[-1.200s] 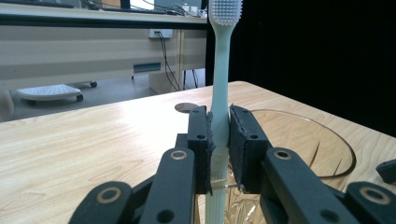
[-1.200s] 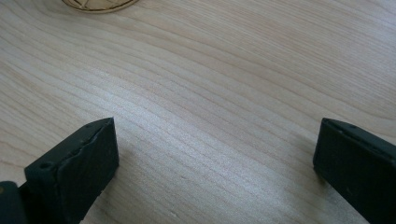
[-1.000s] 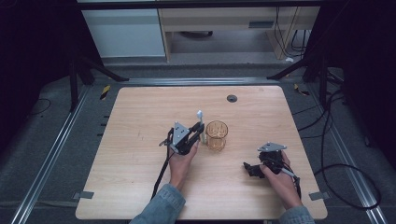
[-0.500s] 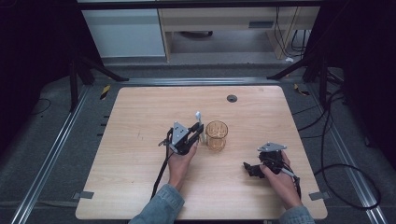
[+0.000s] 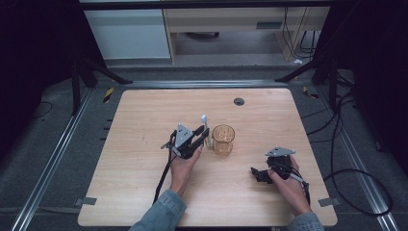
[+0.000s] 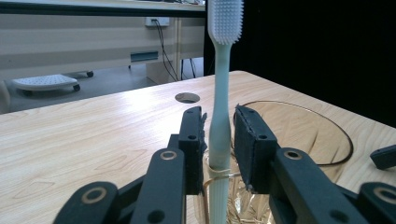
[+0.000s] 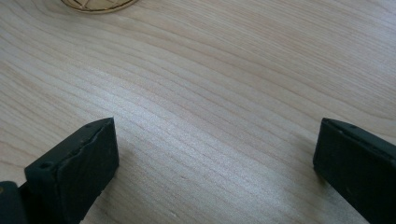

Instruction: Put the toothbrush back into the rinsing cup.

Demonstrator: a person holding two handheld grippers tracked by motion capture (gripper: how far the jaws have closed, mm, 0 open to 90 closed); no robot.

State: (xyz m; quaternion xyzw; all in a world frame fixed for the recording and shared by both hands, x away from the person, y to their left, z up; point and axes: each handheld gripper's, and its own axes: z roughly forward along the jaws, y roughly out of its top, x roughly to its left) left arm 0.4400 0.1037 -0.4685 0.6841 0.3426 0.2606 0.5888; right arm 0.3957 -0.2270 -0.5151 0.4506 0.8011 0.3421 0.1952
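Left claw (image 5: 204, 135) is closed on the toothbrush (image 6: 219, 126), pinching the pale handle low down. The brush stands upright with its bristle head at the top. It sits mid-table, just left of the amber glass cup (image 5: 223, 139).

In the left gripper view the handle's lower end appears to pass at or just inside the cup rim. Can't tell whether it's resting in the cup or touching the glass.

Right claw (image 5: 260, 174) is open, jaws spread wide over bare wood, holding nothing. It's parked near the right front of the table (image 5: 144, 120), well apart from the cup.

Handling, my read:
- Toothbrush is light, with a stiff plastic shaft and a soft silicone-looking head. The smooth shaft may twist or slide in the pads, so grip the thicker lower handle, not the neck or bristles.
- The long lever above the grip means small wrist tilt swings the head a lot.
- The cup looks like thin glass: fragile and tippy if the handle drags on the rim. Hold it by the wall if steadying is needed.

Room: the table is open to the left, far and near of the cup. The far side has a cable hole (image 5: 239, 101), well clear. All edges are well away from the work.
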